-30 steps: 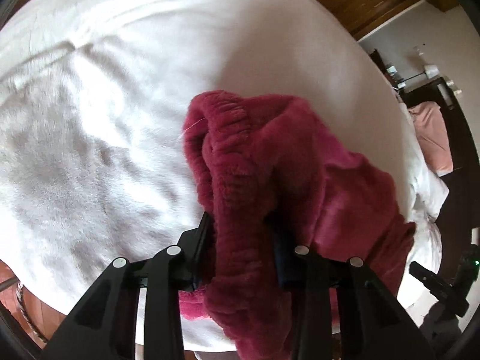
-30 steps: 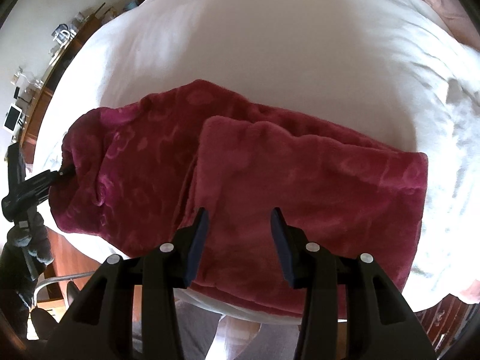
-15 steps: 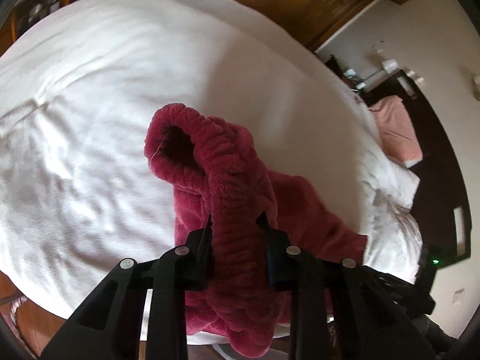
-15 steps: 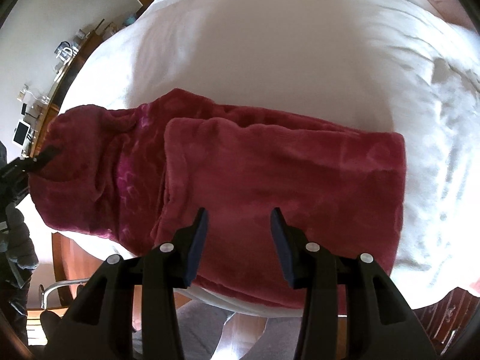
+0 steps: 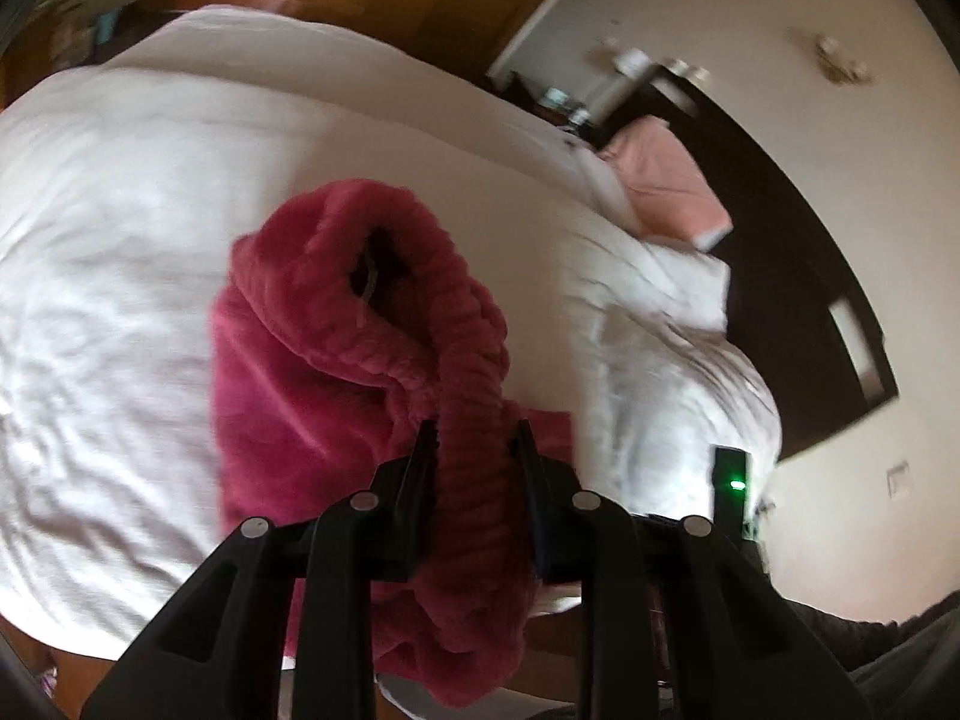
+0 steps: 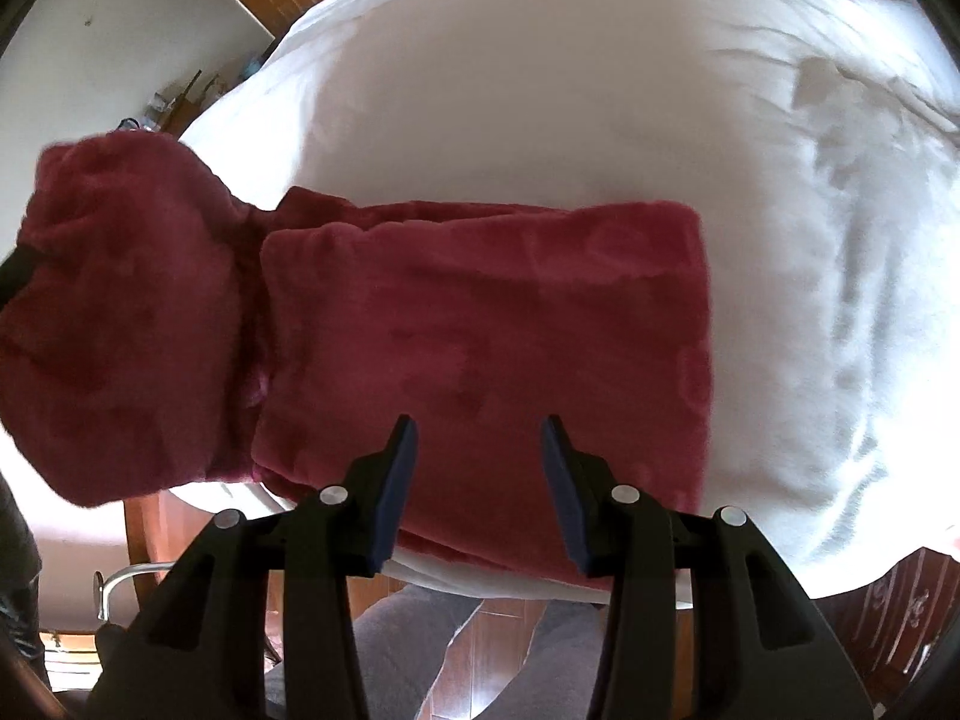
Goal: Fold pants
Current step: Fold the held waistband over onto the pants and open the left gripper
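The left gripper's [image 5: 474, 441] fingers squeeze the thick waistband of the red fuzzy pants [image 6: 480, 324], lifting that end above the white bed [image 6: 540, 90]. The right gripper's [image 6: 477, 450] fingers are spread apart and hold nothing; the folded pants lie flat just past them.

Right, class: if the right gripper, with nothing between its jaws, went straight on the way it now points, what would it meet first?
Most likely the folded red pants lying on the white bed. The right gripper points down at them with open jaws; how far off they are is unclear.
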Tool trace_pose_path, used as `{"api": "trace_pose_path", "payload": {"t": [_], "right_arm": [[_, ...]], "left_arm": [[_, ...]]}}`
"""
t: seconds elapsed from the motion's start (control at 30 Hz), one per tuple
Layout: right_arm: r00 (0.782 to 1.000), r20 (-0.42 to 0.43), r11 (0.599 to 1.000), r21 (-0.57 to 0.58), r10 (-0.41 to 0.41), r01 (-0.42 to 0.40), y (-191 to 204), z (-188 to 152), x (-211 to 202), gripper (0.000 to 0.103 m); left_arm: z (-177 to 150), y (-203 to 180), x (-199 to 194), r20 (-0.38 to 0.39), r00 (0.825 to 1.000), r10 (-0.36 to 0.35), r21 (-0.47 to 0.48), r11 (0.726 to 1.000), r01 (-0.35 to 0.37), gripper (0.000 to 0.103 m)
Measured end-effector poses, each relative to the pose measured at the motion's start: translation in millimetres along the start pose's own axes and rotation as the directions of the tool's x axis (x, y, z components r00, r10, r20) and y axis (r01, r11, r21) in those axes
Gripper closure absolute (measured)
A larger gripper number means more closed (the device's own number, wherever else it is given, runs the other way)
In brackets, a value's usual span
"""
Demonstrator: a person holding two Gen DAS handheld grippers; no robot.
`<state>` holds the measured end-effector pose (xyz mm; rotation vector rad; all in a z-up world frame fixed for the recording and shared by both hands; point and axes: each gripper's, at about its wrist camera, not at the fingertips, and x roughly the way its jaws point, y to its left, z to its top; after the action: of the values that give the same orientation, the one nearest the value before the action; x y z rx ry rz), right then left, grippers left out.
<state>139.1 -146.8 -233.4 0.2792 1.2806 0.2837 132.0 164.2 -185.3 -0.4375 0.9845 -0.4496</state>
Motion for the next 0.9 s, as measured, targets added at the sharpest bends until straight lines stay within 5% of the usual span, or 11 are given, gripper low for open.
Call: {"api": "trace_pose_path", "payload": {"t": [0.1,0.3,0.47,0.63,0.7,0.83,0.9], "right_arm": [[1.0,0.004,1.0,0.013,0.007,-0.008,-18.4,-5.4,-7.0,0.059],[1.0,0.018,0.998,0.051,0.024,-0.025,-49.9,-9.4,-13.5,0.059],[0.998,0.018,0.995,0.079,0.058,-0.059,-66.9,-14.8,-15.0,0.059],[0.995,0.015,0.993,0.047,0.104,-0.104,-57.2,-11.9,-13.5,0.058],[0.992,0.018,0.992,0.028,0.124,-0.124,-47.2,-8.7,-13.0,0.045],[0.986,0.021,0.986,-0.031,0.165,-0.165,-17.9,0.2,-11.0,0.042],[0.984,0.016,0.983,-0.05,0.177,-0.176,-5.6,3.1,-8.5,0.037]], "left_arm": [[0.5,-50.5,18.0,-0.011,0.997,-0.076,0.07,0.995,0.076,0.092],[-7.7,-102.9,58.8,-0.068,0.995,-0.067,0.165,0.983,0.077,0.091],[-14.5,-81.0,75.6,-0.095,0.995,0.022,0.09,0.996,-0.014,0.091],[-17.3,-41.2,52.9,-0.072,0.991,0.112,0.004,0.994,-0.112,0.091],[-17.5,-29.2,46.2,-0.066,0.988,0.14,-0.022,0.99,-0.142,0.091],[-21.5,-11.5,38.1,-0.075,0.971,0.227,-0.009,0.974,-0.228,0.089],[-24.6,-3.5,36.2,-0.084,0.966,0.245,-0.006,0.969,-0.246,0.076]]}}
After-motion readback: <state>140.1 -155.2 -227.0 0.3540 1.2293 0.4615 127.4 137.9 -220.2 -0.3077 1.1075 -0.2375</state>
